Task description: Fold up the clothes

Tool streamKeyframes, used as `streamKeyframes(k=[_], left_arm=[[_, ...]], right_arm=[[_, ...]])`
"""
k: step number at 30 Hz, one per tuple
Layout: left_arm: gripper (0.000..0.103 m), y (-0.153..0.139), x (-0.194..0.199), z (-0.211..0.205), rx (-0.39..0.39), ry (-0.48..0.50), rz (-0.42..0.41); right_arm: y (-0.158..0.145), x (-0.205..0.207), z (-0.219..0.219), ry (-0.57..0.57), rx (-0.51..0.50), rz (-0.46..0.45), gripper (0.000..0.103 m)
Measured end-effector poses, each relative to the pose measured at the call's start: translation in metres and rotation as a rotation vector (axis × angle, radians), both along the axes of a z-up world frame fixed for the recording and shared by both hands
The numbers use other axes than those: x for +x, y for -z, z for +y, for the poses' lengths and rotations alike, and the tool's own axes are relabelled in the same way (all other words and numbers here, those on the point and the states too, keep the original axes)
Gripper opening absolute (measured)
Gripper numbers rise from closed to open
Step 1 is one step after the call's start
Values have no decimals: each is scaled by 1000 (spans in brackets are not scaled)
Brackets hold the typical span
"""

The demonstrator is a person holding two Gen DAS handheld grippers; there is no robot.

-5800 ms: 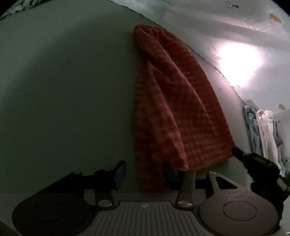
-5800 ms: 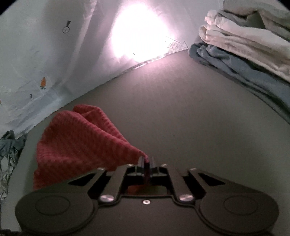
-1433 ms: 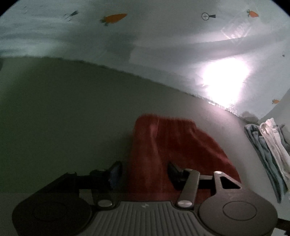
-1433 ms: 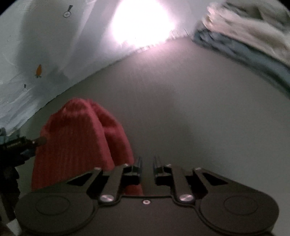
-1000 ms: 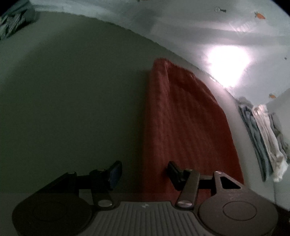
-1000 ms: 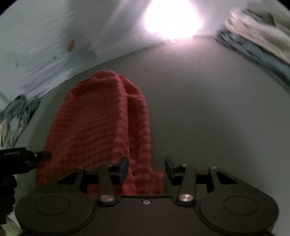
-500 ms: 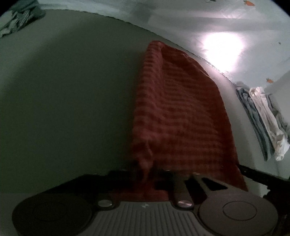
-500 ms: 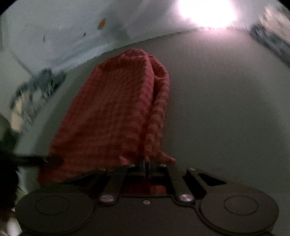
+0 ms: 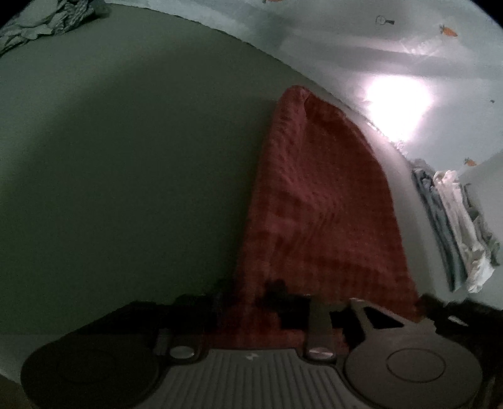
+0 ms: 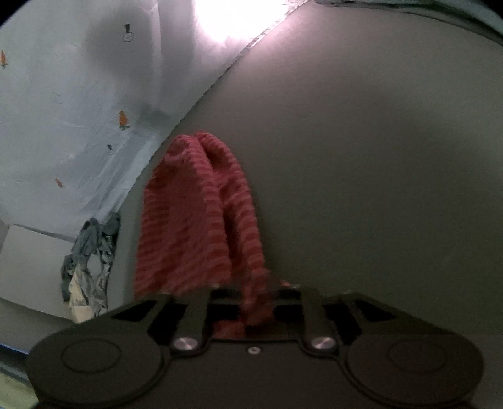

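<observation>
A red checked cloth (image 9: 320,201) hangs in a long fold over the dark grey table (image 9: 125,157), held up at its near edge. My left gripper (image 9: 248,299) is shut on the near left corner of the cloth. In the right wrist view the same cloth (image 10: 201,220) hangs doubled, and my right gripper (image 10: 256,302) is shut on its near right corner. The far fold end of the cloth rests near the table's back edge. The fingertips of both grippers are buried in the fabric.
A stack of folded blue and white clothes (image 9: 456,226) lies at the right of the table. A crumpled pile of grey patterned clothes (image 10: 91,261) lies at the table's left edge, also in the left wrist view (image 9: 47,19). A pale carrot-print sheet (image 9: 345,37) lies behind.
Both grippers were open around the cloth's near edge a second ago; both have shut on it and lifted it, so it now hangs from the table.
</observation>
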State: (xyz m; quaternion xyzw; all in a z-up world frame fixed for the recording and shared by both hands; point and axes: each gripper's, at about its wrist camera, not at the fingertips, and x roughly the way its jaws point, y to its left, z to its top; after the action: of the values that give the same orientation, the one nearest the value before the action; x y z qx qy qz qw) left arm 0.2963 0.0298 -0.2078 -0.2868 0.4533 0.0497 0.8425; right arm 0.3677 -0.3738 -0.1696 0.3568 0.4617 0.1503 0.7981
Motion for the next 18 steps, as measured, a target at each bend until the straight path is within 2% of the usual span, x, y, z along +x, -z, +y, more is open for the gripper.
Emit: streamKeyframes(k=[2, 5, 6, 7, 8, 9, 10, 12, 13, 14, 15, 16, 18], left_arm=[[47, 1, -6, -2, 2, 1, -6], [48, 1, -2, -7, 19, 12, -7], [47, 2, 0, -8, 25, 16, -7], [46, 0, -2, -7, 24, 14, -6], [39, -2, -3, -7, 23, 12, -5], [29, -3, -3, -6, -2, -1, -9], [15, -3, -3, -5, -27, -14, -12], [15, -6, -6, 2, -82, -46, -38], [15, -7, -7, 5, -100, -61, -52], [15, -8, -9, 8, -119, -76, -66], [15, -10, -10, 11, -137, -91, -80], [15, -10, -10, 12, -132, -96, -77], [15, -8, -6, 11, -112, -78, -50]], right_arm=[[-3, 2, 8, -13, -40, -16, 33], [-4, 3, 17, -48, -104, -40, 33], [-4, 4, 19, -71, -106, -34, 28], [-3, 5, 20, -94, -104, -26, 12], [-1, 6, 20, -109, -71, -10, 4], [0, 6, 15, -96, 11, 0, 2], [4, 5, 5, -54, 186, 7, 2], [14, -1, -13, 45, 527, -1, 2], [19, -4, -19, 101, 633, -4, 2], [23, -6, -25, 146, 676, 10, 1], [25, -6, -28, 167, 634, 31, 1], [24, -4, -29, 171, 505, 61, 2], [17, 2, -21, 125, 134, 131, 4]])
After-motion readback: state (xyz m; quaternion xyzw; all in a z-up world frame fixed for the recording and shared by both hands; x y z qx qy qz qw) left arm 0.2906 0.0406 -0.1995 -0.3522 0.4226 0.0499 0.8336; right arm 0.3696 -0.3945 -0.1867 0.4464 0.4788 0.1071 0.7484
